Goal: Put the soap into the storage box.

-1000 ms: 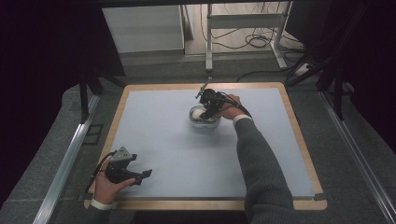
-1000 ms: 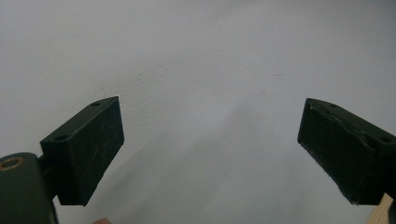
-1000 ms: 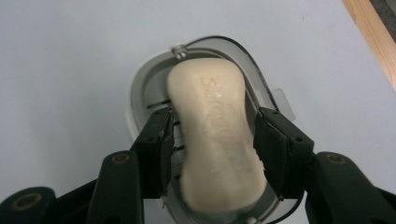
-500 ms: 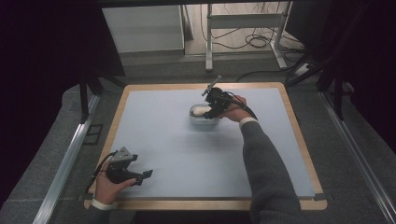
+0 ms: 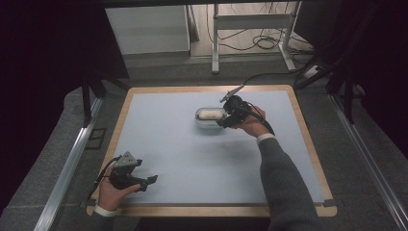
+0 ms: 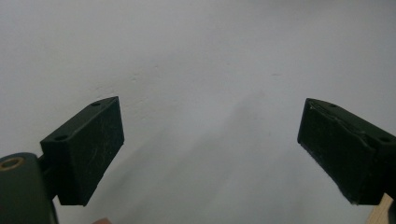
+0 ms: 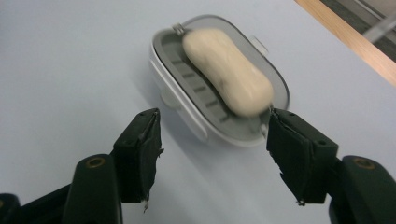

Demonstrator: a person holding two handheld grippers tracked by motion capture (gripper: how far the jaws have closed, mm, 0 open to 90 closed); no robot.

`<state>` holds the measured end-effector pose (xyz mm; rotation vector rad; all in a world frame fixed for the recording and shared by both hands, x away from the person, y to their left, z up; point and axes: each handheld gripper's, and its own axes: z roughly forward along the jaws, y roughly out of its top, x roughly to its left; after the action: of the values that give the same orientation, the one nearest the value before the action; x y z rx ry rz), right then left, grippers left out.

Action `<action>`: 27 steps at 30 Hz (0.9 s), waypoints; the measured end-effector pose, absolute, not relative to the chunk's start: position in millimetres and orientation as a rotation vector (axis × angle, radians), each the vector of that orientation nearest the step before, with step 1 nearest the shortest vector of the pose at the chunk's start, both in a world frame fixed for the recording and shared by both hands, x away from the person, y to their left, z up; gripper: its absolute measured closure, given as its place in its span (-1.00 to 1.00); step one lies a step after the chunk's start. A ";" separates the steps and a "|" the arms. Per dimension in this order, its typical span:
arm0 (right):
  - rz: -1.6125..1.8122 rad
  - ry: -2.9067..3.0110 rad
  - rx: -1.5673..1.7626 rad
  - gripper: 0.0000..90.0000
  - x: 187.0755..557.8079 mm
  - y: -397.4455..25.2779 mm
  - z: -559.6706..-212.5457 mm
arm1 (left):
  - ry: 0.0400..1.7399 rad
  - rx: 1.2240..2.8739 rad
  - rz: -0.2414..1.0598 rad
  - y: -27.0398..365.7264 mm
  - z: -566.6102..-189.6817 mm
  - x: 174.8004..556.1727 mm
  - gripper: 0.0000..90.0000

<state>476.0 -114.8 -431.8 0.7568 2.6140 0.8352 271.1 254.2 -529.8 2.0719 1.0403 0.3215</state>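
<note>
A white oval plastic soap dish [image 7: 219, 100] with a grey ribbed insert is seen on the pale blue table mat [image 5: 192, 159], in the far half of the mat and slightly right of its middle. A cream-coloured, rounded bar of soap [image 7: 228, 70] lies lengthwise inside the dish, on the ribs of the insert.

The right gripper [image 7: 212, 156] is held at the near end of the dish by a hand [image 5: 252, 126] in a grey knitted sleeve. Its two black jaws are spread wide, one to each side of the dish's near end; nothing is gripped between them. The right-hand jaw is seen just beside the dish's rim, and whether it touches cannot be told; the other jaw stands clear of it.

The left gripper [image 5: 139, 180] is held low over the near left corner of the mat, well apart from the dish. Its jaws are likewise spread apart, with bare mat between them. A wooden border [image 5: 207, 210] is seen around the mat.
</note>
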 end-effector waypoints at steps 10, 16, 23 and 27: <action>0.932 2.523 0.886 -0.30 436.6 -154.6 -448.9 | 1.043 2.075 0.321 253.3 -530.2 271.3 -0.83; 0.976 2.464 0.953 -0.32 405.1 -181.3 -462.7 | 1.049 2.069 0.324 252.9 -530.5 271.3 -0.83; 1.001 2.419 1.001 -0.34 379.2 -206.3 -479.9 | 1.053 2.068 0.327 252.0 -531.0 270.9 -0.83; 1.024 2.399 1.033 -0.34 368.8 -217.3 -489.9 | 1.056 2.071 0.331 251.7 -531.5 271.6 -0.83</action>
<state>368.8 -217.3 -489.9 1.0329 2.3988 1.0237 271.6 251.7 -531.5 2.0712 1.0555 0.3307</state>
